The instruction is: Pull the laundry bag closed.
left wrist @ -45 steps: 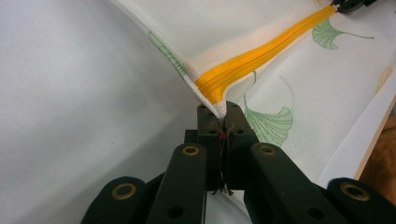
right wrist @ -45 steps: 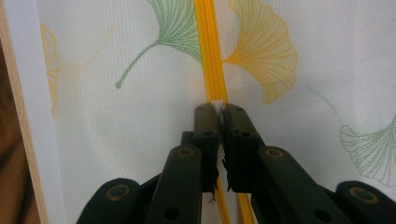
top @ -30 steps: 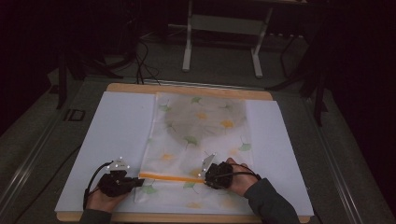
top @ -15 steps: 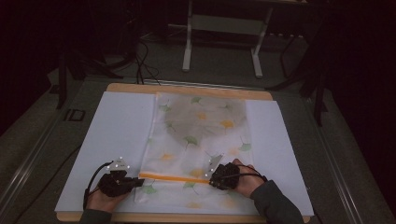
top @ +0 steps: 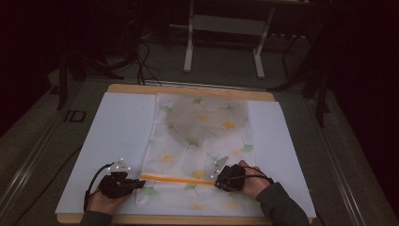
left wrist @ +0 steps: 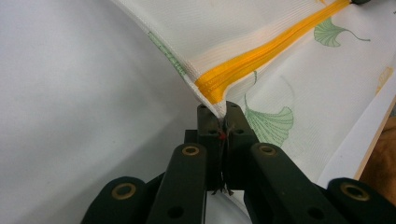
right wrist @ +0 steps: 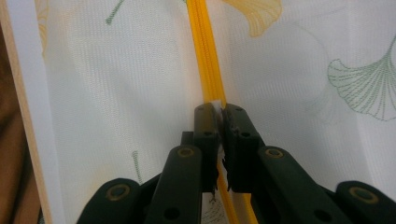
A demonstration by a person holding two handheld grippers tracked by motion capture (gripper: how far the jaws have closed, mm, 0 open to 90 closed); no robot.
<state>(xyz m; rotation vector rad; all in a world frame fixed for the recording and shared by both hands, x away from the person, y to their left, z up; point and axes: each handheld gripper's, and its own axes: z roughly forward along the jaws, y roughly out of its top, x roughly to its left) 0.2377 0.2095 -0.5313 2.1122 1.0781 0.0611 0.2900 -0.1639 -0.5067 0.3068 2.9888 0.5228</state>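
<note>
My right gripper (top: 221, 178) has slid rightward along the yellow zipper (top: 176, 180), fingers clamped on its pull; my left gripper (top: 136, 183) pinches the mesh bag (top: 202, 136) corner, so it's zipping.

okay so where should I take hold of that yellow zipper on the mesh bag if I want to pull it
Judging by its pose, grip the small pull tab at the zipper end, where the right tongs are already shut, coming in along the flat-lying track. The left tongs pinch the mesh bag corner, anchoring the other end.
</note>
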